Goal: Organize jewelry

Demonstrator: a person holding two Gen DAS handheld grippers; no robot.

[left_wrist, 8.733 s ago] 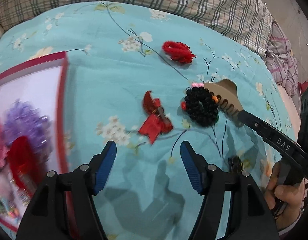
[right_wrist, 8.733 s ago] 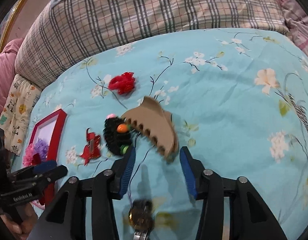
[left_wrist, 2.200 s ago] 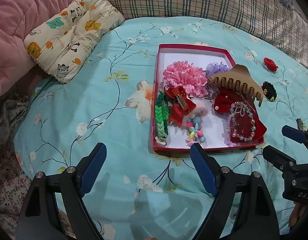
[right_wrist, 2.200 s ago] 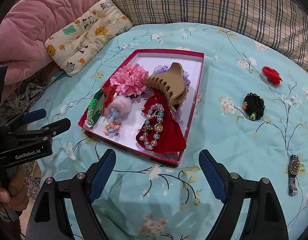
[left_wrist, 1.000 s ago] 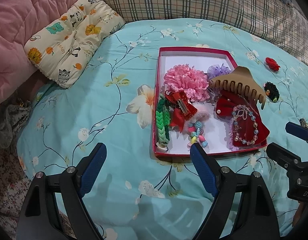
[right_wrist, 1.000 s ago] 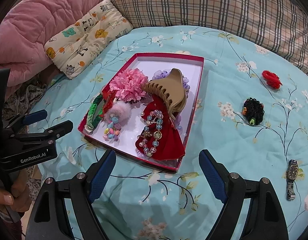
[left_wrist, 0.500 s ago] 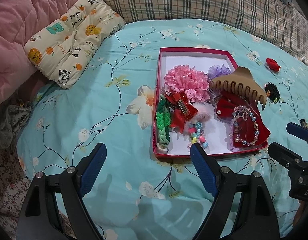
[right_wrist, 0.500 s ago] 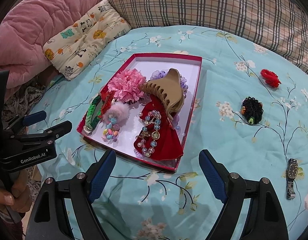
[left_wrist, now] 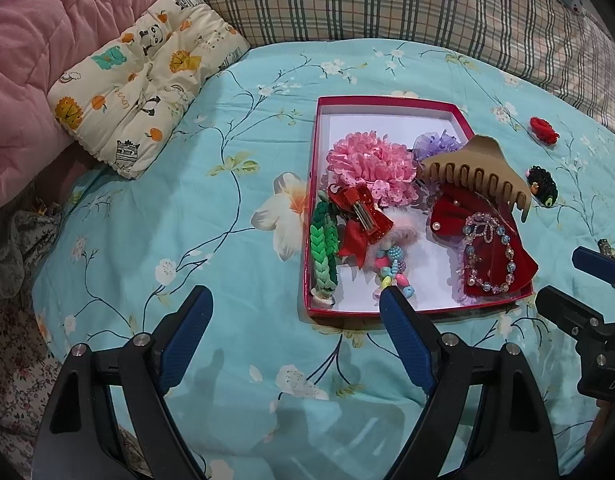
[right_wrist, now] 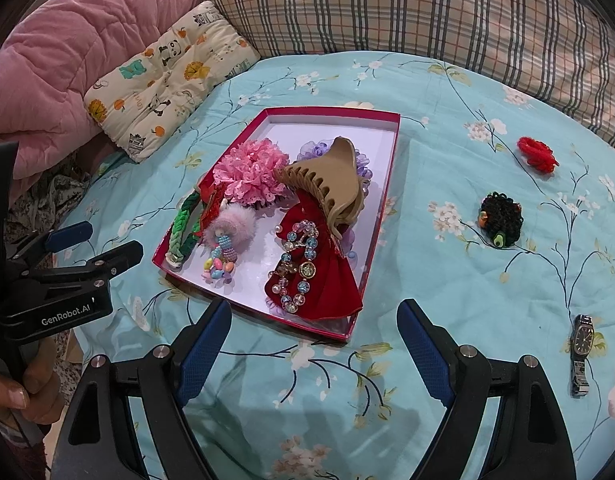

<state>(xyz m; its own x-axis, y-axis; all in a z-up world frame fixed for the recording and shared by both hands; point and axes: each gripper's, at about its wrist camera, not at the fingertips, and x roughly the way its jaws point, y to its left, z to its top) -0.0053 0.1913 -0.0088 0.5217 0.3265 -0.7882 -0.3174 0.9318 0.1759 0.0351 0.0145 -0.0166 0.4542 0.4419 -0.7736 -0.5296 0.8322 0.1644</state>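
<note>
Watch point(right_wrist: 582, 350) lies right of the right gripper's point(right_wrist: 314, 330) jaws.

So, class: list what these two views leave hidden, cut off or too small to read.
- Purple scrunchie: mostly covered by the tan claw clip, both views.
- Wristwatch: dial too small to read in the right wrist view; only a sliver at the edge of the left wrist view.
- Person's hand: cut off by the frame edge.
</note>
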